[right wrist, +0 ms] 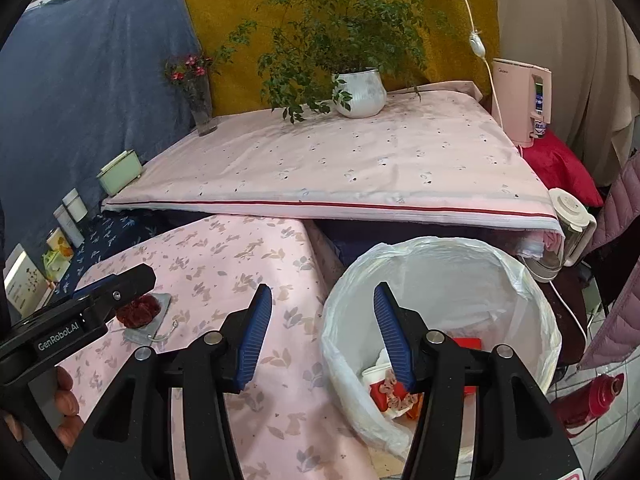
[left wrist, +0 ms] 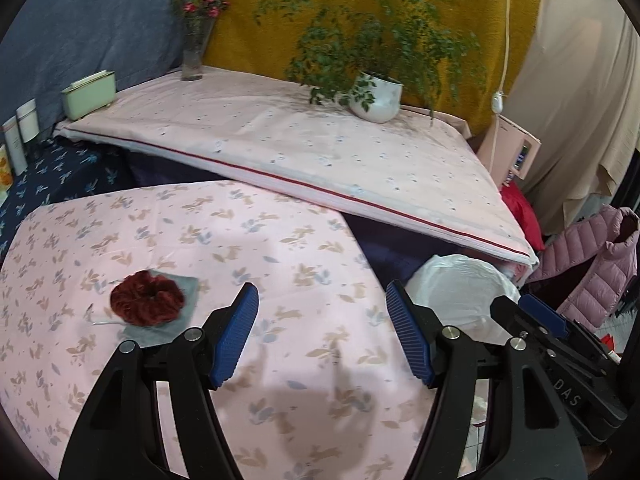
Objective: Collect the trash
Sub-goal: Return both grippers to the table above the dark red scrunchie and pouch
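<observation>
While both grippers hang with their blue pads spread wide and nothing between them, the left gripper (left wrist: 322, 334) sits over the pink floral tablecloth (left wrist: 200, 236) and the right gripper (right wrist: 323, 338) hovers at the rim of the bin (right wrist: 532, 280), one finger over the cloth and the other over the bin's mouth. The bin, lined with a white plastic bag, stands just beside the table's right edge; at its bottom lie crumpled red-and-white wrappers (right wrist: 390, 394). On the cloth, well to the left, a dark red scrunchie (left wrist: 147, 299) rests on a small grey pouch (left wrist: 186, 288) with a white drawstring.
</observation>
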